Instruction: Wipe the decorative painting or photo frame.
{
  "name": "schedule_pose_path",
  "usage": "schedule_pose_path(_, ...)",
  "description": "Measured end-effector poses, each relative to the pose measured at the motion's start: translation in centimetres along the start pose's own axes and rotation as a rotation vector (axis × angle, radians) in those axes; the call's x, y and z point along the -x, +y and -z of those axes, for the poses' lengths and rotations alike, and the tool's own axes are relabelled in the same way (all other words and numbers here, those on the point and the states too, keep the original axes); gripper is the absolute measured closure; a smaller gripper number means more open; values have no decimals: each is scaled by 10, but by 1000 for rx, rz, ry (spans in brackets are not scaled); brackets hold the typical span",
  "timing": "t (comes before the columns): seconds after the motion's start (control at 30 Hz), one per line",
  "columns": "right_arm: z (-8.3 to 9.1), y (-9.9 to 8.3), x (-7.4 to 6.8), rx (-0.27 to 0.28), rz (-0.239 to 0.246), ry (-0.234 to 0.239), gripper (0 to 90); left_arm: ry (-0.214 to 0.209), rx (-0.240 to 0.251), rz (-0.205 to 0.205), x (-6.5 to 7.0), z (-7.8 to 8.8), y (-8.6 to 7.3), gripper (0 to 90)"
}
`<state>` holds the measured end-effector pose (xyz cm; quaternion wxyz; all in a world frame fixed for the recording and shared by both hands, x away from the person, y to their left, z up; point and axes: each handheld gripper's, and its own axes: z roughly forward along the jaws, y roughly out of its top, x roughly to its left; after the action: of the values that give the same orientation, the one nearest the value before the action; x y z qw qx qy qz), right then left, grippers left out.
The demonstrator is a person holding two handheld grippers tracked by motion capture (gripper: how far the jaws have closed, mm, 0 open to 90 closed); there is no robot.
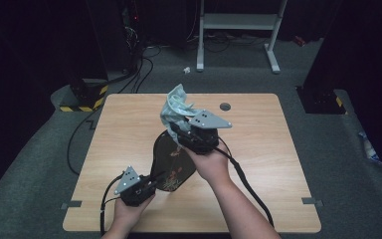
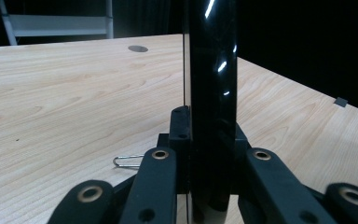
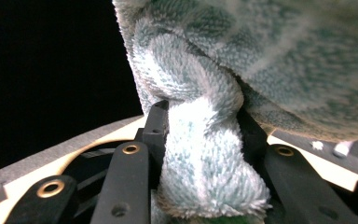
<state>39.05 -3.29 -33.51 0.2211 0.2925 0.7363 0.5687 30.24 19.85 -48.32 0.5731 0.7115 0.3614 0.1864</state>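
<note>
At the centre of the high view one wooden table (image 1: 258, 164) carries the work. The left gripper (image 1: 146, 183), low and left of centre, has its jaws clamped on the rim of a black lacquered tray (image 1: 171, 164) painted with gold and red figures; the tray stands tilted on edge in the middle of the frame. In the left gripper view the tray (image 2: 212, 93) is a glossy black upright band, pinched between the two jaws and cut off by the top edge. The right gripper (image 1: 179, 130), just above the tray, is closed tight on a pale green terry towel (image 1: 176, 107), which bunches upward toward the table's far edge. In the right gripper view the towel (image 3: 205, 154) is squeezed into a twist between the jaws, and its bulk hides nearly the whole upper right of the frame.

The right gripper and hand cover the tray's upper end, so whether the towel touches the tray cannot be told. One paper clip (image 2: 126, 161) lies on the wood at lower left of the left gripper view. One round grommet hole (image 1: 225, 106) sits near the far edge.
</note>
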Motion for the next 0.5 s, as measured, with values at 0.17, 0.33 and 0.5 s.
schedule_pose_path(0.17,-3,-11,21,-43,-32,-41,651,3,1,-2,0,1,-1,796)
schedule_pose_path(0.33,-2,-21,40,-49,-87,-41,653,2,3,-1,1,0,0,795)
schedule_pose_path(0.5,2,-29,49,-58,-106,-59,656,5,1,-6,1,0,-1,796)
